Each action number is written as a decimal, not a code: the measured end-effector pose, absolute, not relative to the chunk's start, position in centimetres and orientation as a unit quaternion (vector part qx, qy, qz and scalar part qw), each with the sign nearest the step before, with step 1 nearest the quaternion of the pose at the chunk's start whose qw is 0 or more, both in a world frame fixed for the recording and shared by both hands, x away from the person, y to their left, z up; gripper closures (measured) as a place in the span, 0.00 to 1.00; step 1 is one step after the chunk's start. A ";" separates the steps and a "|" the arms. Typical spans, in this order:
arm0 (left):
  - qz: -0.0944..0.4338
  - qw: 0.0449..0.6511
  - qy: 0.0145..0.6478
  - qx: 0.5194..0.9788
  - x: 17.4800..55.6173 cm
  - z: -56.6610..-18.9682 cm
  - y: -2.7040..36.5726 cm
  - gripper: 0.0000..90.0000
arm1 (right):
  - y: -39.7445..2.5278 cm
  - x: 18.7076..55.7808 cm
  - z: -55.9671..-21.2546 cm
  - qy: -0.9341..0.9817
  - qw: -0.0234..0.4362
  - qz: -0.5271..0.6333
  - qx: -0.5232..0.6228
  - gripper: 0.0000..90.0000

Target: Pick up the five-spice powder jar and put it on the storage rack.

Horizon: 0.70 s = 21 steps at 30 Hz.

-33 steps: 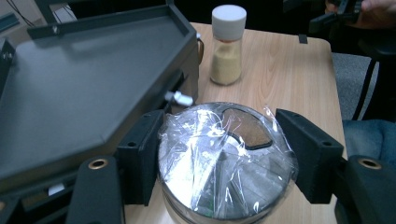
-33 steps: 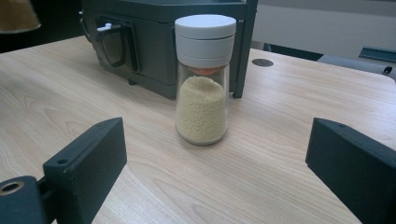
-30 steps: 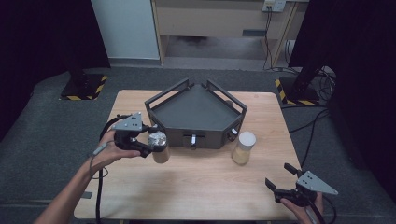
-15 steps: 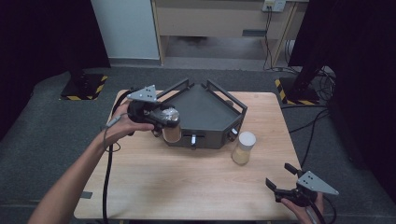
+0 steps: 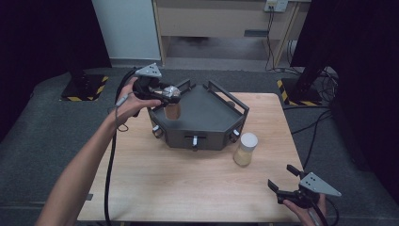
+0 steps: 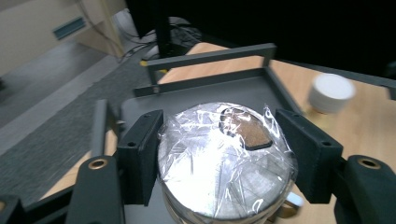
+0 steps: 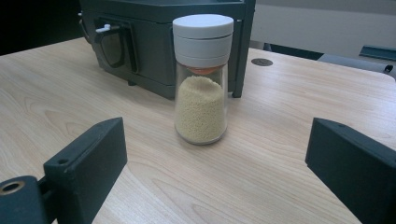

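High view showed our left tool (image 5: 165, 92) clamped on the silver-capped jar (image 5: 172, 107), which hung under its jaws, above the near-left corner of the dark tray (image 5: 207, 123). We judged that first jar lifted but not yet set down. Ahead of our right tool (image 5: 288, 187), whose jaws stood wide apart and held nothing, the white-capped jar (image 5: 246, 148) stood on the desk (image 5: 188, 183) just beside the tray, untouched. We judged that both placements remained.
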<state>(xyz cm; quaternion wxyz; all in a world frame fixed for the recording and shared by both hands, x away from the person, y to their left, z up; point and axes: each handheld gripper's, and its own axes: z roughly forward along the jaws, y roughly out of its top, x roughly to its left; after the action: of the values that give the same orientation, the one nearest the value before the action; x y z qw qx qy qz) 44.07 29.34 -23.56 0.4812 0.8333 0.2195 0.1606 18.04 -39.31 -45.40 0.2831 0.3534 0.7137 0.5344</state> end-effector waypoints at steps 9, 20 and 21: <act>0.167 0.470 0.243 0.832 46.2 -25.0 28.5 0.37 | -39.4 18.1 -45.4 0.713 0.283 0.535 0.355 0.07; 0.164 0.458 0.252 0.836 47.6 -26.4 27.7 0.37 | -39.4 18.1 -45.5 0.712 0.283 0.536 0.356 0.07; 0.162 0.460 0.253 0.836 47.7 -26.5 27.7 0.37 | -39.4 18.1 -45.5 0.712 0.283 0.536 0.356 0.07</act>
<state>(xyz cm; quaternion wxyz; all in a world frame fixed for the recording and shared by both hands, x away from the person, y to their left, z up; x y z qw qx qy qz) 47.70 27.71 -26.52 0.4599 0.8355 0.2530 0.1624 18.07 -39.43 -45.48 0.2826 0.3562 0.7115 0.5358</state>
